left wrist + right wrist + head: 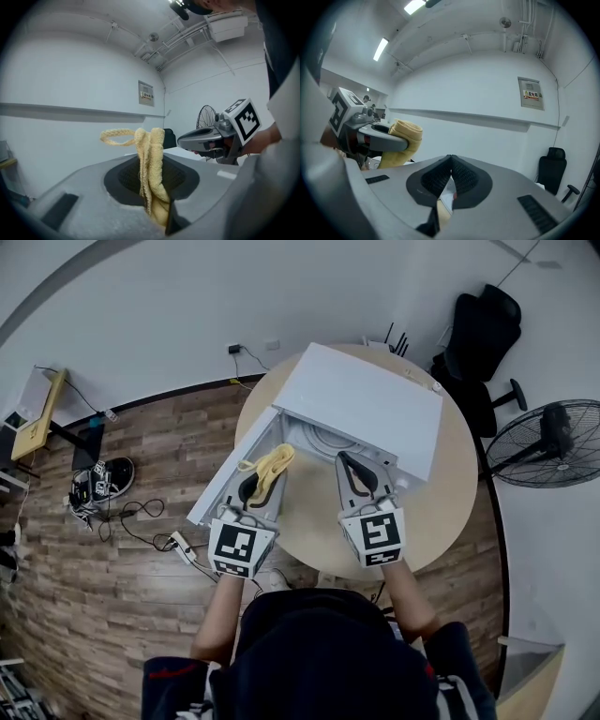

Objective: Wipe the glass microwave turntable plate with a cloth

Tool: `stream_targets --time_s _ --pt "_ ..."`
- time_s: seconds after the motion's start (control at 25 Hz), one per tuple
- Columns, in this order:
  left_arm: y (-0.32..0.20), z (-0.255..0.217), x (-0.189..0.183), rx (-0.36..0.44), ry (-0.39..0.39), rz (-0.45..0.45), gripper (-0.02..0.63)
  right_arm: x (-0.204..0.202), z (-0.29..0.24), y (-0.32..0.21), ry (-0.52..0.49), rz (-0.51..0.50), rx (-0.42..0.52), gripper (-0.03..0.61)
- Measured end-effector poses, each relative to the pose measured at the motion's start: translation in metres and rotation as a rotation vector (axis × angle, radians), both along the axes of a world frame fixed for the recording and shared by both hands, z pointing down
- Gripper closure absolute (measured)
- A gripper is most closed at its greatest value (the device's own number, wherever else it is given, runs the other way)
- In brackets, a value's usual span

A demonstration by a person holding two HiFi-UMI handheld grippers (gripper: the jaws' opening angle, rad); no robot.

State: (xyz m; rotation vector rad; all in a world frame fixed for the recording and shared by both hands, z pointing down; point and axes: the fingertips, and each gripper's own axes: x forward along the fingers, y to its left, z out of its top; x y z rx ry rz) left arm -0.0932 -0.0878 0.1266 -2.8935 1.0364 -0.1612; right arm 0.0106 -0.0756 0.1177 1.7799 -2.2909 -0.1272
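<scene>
The glass turntable plate [324, 440] sits inside the open microwave [375, 399], just above the centre of the head view, showing only as pale rings in the cavity. Being glass, it is likely stiff, fairly heavy, slick and easy to chip. The rim is probably the safest place to hold it, with the wiping done across the flat face.

The yellow cloth [151, 154] is soft, light and limp. The left gripper [253, 486] has it pinched in its closed jaws, folds bunching upward and a loop flopping to the left in the left gripper view. It hangs just in front of the cavity, not touching the plate.

The right gripper [354, 470] sits just right of centre in the head view, beside the left one. Its jaws are closed together with nothing between them.

The microwave rests on a round table [450, 512], its door swung open toward the left of the frame.

Much is hard to read. Most of the plate lies in the cavity behind the grippers, and its edge and any dirt on it cannot be made out. Neither gripper view shows the plate at all — both look over the appliance at the far wall.
</scene>
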Motion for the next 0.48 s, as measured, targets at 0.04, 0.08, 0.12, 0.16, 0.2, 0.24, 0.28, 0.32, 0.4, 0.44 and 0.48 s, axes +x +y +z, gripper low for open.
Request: stream_targets --time_s 0.04,0.08,0.12,0.16,0.2,0.24,0.28,0.32,0.4,0.44,0.48 --pt "0.002 -0.003 -0.001 0.006 0.003 -0.003 0.532 -0.001 -0.002 0.001 -0.004 -0.001 0.006 0.568" --pt "0.004 -0.005 -0.002 0.010 0.005 -0.006 0.532 -0.002 -0.003 0.003 -0.003 -0.002 0.008 0.568" --pt "0.006 -0.007 -0.003 0.013 0.005 -0.010 0.532 -0.003 -0.003 0.005 0.001 -0.004 0.009 0.568" --pt "0.006 -0.010 -0.004 0.019 0.005 -0.013 0.532 -0.004 -0.005 0.006 0.006 -0.008 0.012 0.568" --pt "0.005 -0.014 -0.004 0.028 0.006 -0.016 0.532 -0.004 -0.007 0.005 0.007 -0.012 0.016 0.568" --pt "0.004 -0.017 -0.003 0.036 0.008 -0.018 0.532 -0.004 -0.009 0.005 0.006 -0.014 0.021 0.568" --pt "0.004 -0.020 -0.004 0.043 0.011 -0.021 0.532 -0.004 -0.010 0.006 0.004 -0.015 0.023 0.568" --pt "0.005 -0.022 -0.005 0.047 0.013 -0.026 0.532 -0.004 -0.010 0.006 -0.001 -0.016 0.023 0.568" --pt "0.005 -0.025 -0.009 0.054 0.016 -0.041 0.532 -0.004 -0.011 0.007 -0.015 -0.017 0.021 0.568" --pt "0.006 -0.026 -0.011 0.055 0.019 -0.048 0.532 -0.003 -0.012 0.008 -0.017 -0.018 0.020 0.568" --pt "0.007 -0.026 -0.012 0.054 0.022 -0.054 0.532 -0.003 -0.012 0.008 -0.018 -0.018 0.020 0.568"
